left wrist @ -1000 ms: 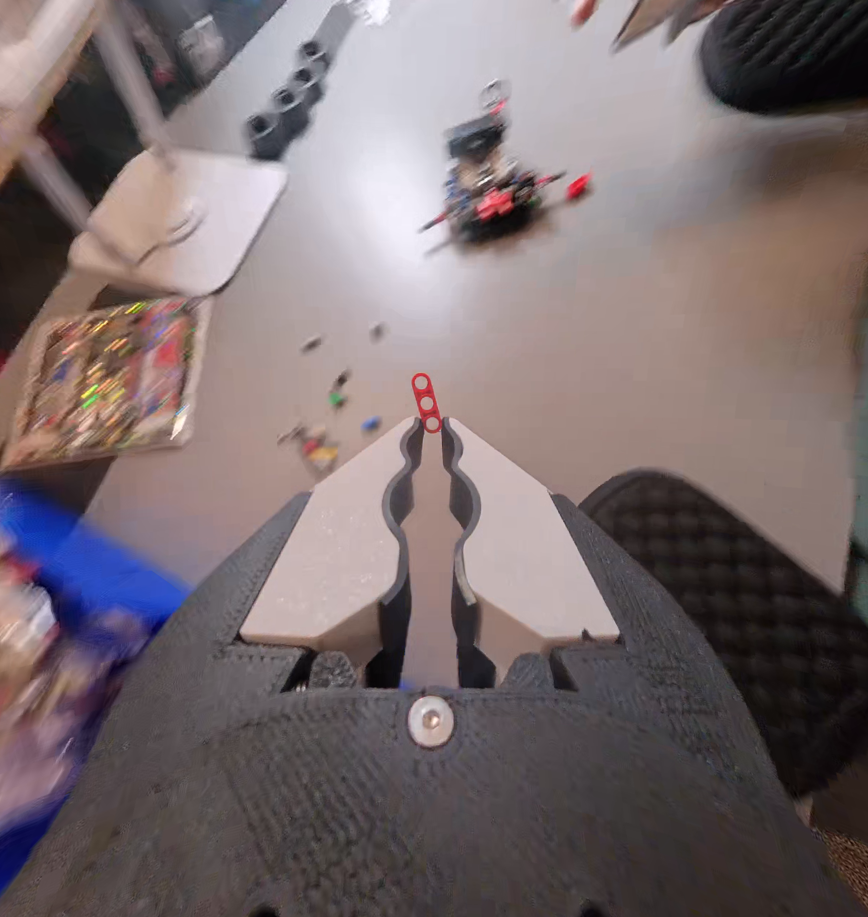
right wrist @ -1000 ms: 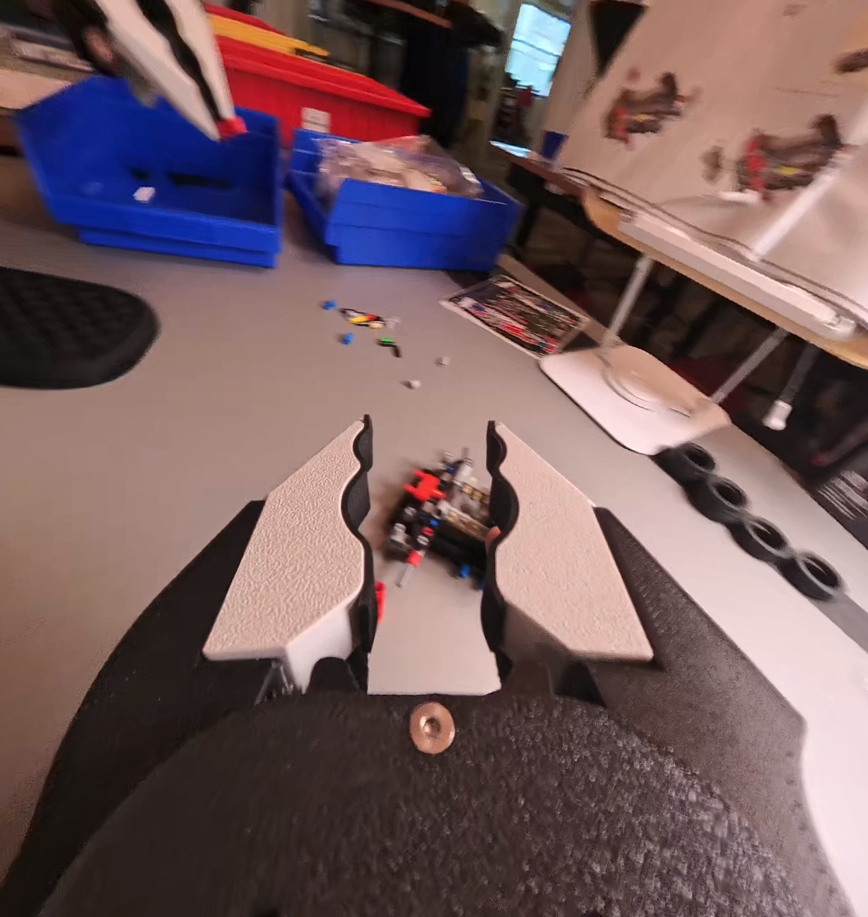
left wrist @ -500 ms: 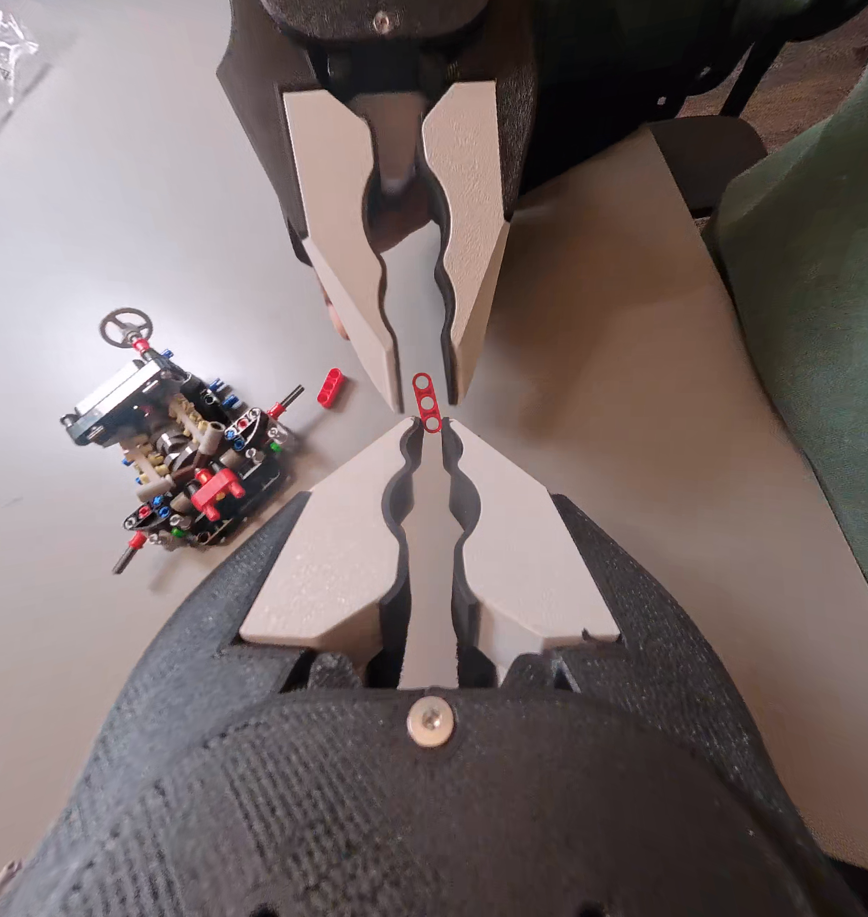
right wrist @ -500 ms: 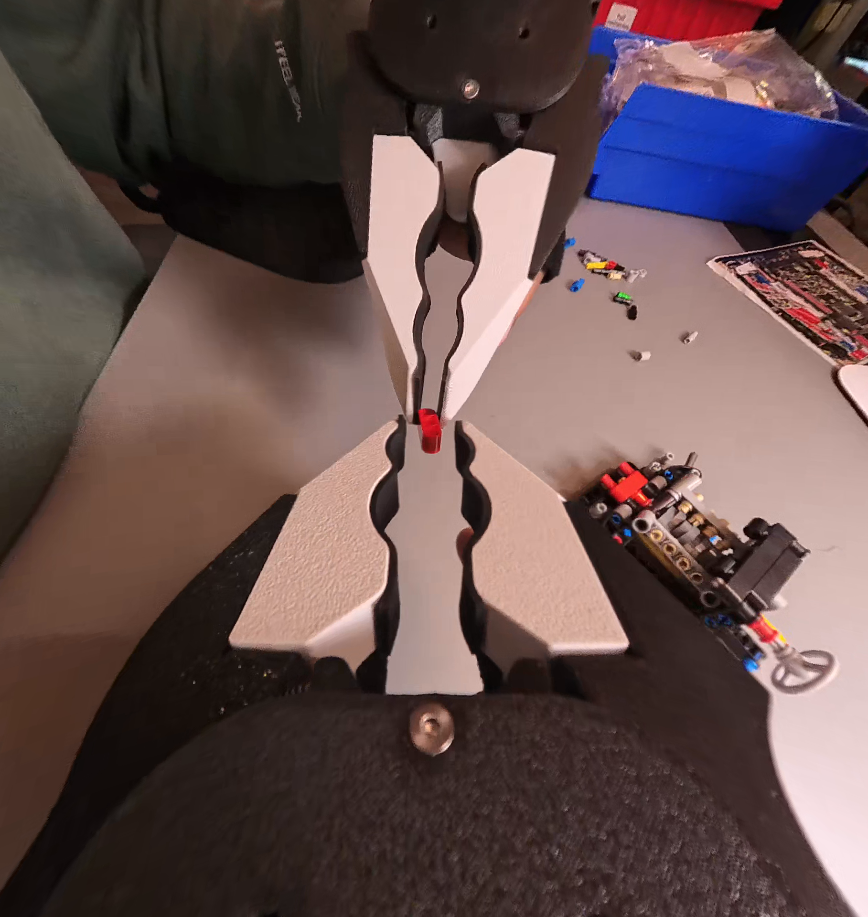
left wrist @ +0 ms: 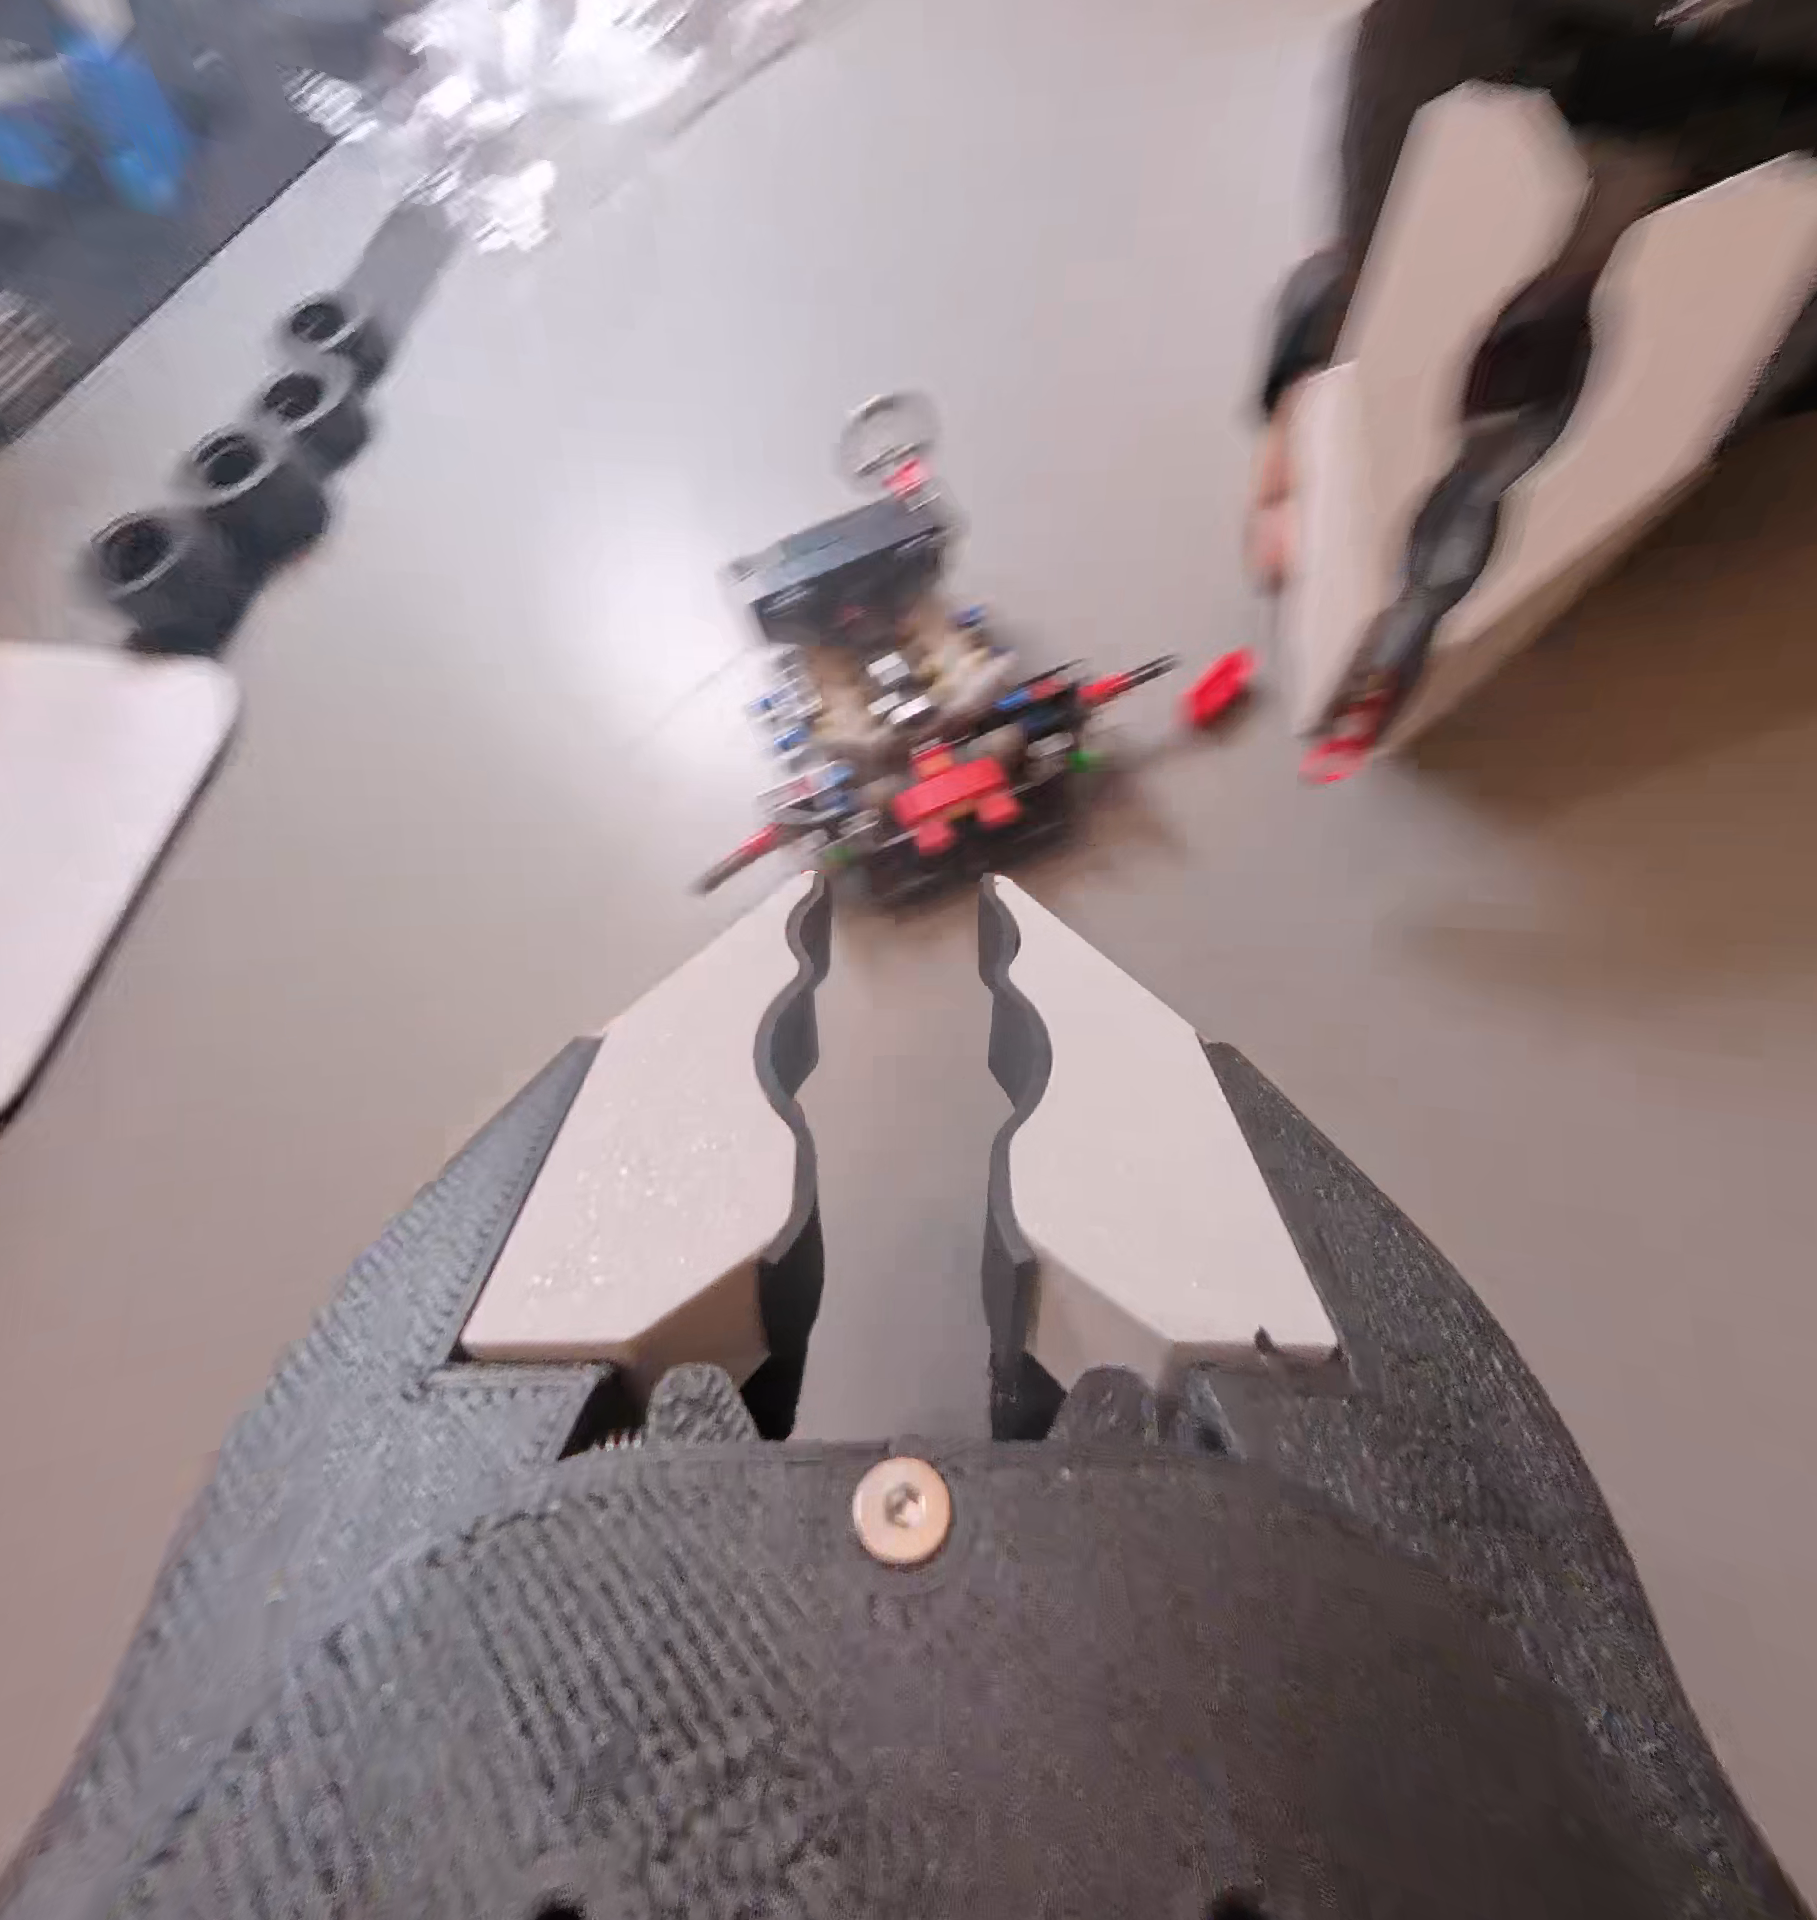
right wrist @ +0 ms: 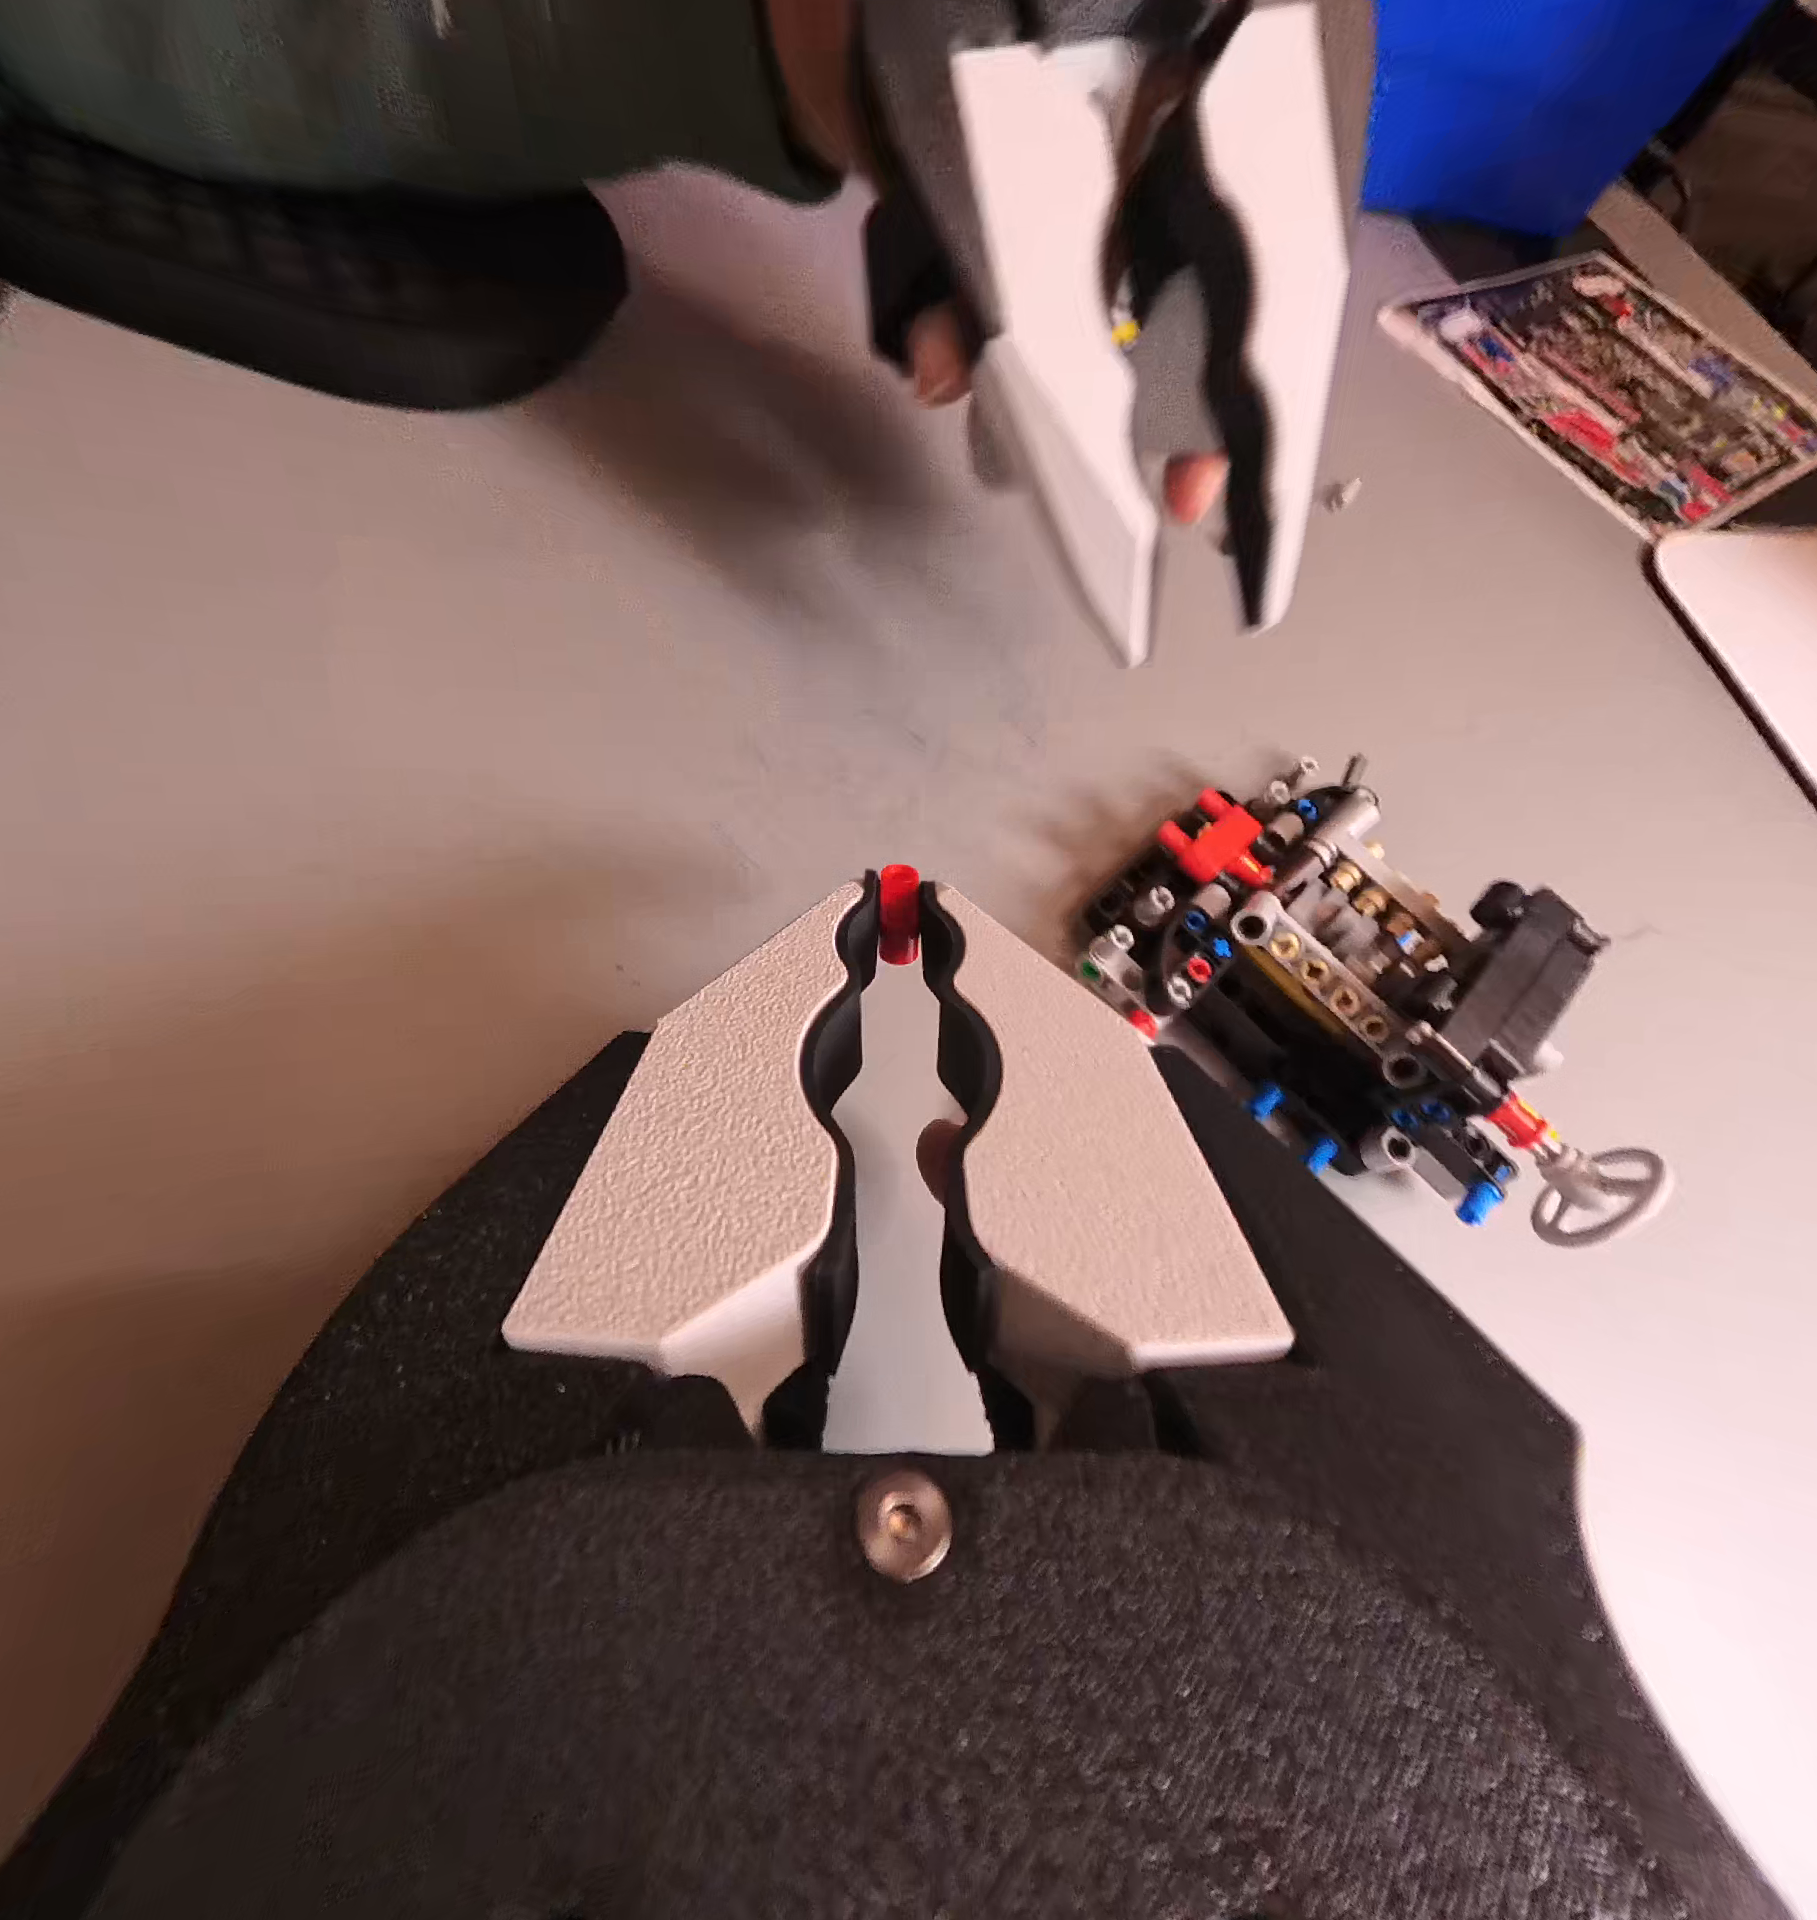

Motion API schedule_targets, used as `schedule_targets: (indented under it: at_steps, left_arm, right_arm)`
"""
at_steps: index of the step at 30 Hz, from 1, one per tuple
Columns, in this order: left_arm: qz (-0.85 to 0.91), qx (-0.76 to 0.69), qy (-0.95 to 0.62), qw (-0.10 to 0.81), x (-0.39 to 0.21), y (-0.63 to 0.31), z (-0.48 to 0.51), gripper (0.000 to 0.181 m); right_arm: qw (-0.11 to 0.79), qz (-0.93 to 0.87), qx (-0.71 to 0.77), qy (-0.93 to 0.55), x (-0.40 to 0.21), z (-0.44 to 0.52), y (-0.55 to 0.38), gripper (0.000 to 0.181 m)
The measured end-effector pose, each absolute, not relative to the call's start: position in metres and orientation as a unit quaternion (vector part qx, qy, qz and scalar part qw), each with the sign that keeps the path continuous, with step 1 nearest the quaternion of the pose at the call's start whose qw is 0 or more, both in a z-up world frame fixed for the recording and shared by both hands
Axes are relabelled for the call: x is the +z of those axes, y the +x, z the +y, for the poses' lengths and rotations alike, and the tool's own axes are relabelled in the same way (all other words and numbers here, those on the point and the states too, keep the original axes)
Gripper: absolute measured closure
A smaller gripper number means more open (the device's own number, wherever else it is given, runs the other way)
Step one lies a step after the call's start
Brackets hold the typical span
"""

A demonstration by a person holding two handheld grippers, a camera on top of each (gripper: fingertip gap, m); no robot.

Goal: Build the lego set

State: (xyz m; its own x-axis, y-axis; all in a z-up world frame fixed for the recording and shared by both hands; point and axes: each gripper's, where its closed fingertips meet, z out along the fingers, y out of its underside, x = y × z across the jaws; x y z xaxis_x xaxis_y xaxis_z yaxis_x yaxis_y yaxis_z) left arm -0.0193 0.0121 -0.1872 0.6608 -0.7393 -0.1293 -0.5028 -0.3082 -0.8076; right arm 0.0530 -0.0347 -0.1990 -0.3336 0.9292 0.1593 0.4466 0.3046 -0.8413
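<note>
The partly built lego model (right wrist: 1330, 997), black with red, blue and tan parts and a grey steering wheel (right wrist: 1600, 1195), lies on the grey table. My right gripper (right wrist: 899, 891) is shut on a small red beam (right wrist: 897, 925), held end-on just left of the model. My left gripper (left wrist: 904, 896) is open and empty, its tips just short of the model (left wrist: 904, 727). In the left wrist view the right gripper (left wrist: 1351, 727) shows blurred at the right with the red beam (left wrist: 1340, 761) at its tips. The left gripper also shows in the right wrist view (right wrist: 1195, 623), open, above the model.
A loose red piece (left wrist: 1221, 686) lies right of the model. Several black tyres (left wrist: 229, 488) stand in a row at the left. A white stand base (left wrist: 52, 831), an instruction booklet (right wrist: 1631, 384) and a blue bin (right wrist: 1527, 104) sit at the table's edges. A person's torso is behind.
The red beam has passed from my left gripper to my right gripper. The left gripper has opened and swung away toward the model. The right gripper has closed on the beam.
</note>
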Motion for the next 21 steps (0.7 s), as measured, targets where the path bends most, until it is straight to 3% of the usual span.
schedule_targets:
  at_steps: [4, 8, 16, 18, 21]
  left_arm:
    - [0.362, -0.084, -0.843, 0.39, -0.22, -0.064, 0.039, 0.134]
    - [0.365, -0.123, -0.848, 0.364, -0.232, -0.058, 0.041, 0.127]
    - [0.408, -0.165, -0.818, 0.37, -0.232, -0.016, 0.027, 0.162]
    - [0.418, -0.17, -0.813, 0.369, -0.233, -0.012, 0.023, 0.166]
    - [0.405, -0.162, -0.818, 0.374, -0.232, -0.018, 0.029, 0.159]
  right_arm:
    - [0.321, -0.745, 0.331, -0.481, -0.211, -0.029, 0.055, 0.175]
    - [0.317, -0.754, 0.315, -0.482, -0.215, -0.027, 0.06, 0.175]
    - [0.321, -0.747, 0.322, -0.485, -0.21, -0.022, 0.064, 0.175]
    - [0.323, -0.745, 0.324, -0.486, -0.208, -0.021, 0.065, 0.175]
    - [0.331, -0.741, 0.324, -0.487, -0.204, -0.017, 0.067, 0.175]
